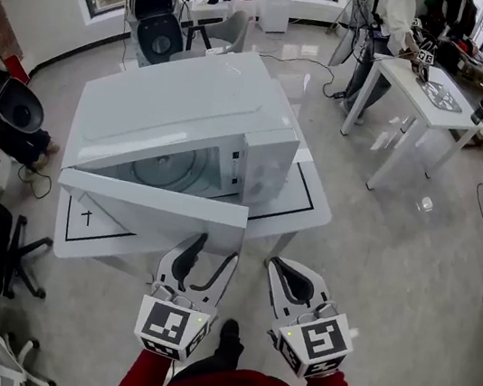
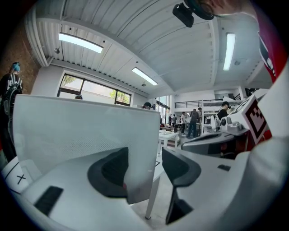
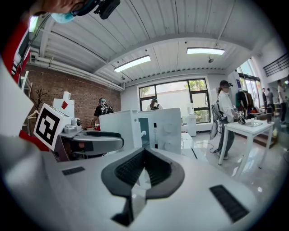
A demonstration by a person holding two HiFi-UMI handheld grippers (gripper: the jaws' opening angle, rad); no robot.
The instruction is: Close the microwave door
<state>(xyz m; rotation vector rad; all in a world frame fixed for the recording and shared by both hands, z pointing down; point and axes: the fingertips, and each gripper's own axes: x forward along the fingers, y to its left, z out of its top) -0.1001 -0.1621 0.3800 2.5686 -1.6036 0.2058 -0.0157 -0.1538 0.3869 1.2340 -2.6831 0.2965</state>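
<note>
White plastic all round here: the left claw (image 1: 216, 249) and the right claw (image 1: 277, 267) are both smooth, rounded white shells. Each is lined with black pads (image 3: 130, 166), and the right one's are clearly ribbed. Behind each sits a white cube (image 1: 171, 327) printed with bold black square markers. Flat black rectangular insets (image 3: 228, 203) mark the shell tops. The person wears red sleeves (image 1: 141, 382) on both arms, red across the torso, and a dark shoe (image 1: 227, 339).
</note>
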